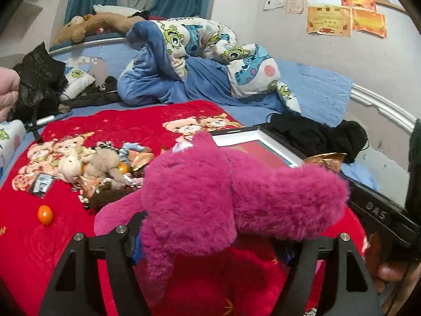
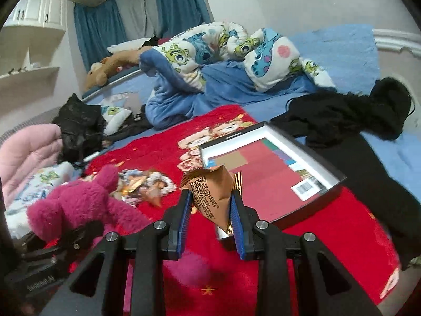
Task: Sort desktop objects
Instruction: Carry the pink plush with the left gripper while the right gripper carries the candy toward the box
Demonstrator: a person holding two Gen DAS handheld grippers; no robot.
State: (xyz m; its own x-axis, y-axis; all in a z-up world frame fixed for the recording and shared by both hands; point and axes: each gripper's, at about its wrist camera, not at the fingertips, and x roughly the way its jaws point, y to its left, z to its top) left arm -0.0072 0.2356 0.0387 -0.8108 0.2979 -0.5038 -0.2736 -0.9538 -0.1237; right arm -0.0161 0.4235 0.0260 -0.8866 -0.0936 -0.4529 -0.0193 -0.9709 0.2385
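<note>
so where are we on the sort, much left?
Early, by the look of it. Nothing plainly sorted yet: the open box shows only printed paper inside. In hand: the left gripper grips the magenta plush toy, and the right gripper is shut on a brown snack packet, just short of the box. Left: the pile of small plushies and wrappers, the orange ball and a small dark packet on the red blanket.

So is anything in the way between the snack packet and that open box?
Nothing visible blocks it. The right gripper holds the brown snack packet up above the red blanket, and the open box lies just beyond it, with only bare blanket between. The pink plush toy sits off to the left, in the left gripper.
</note>
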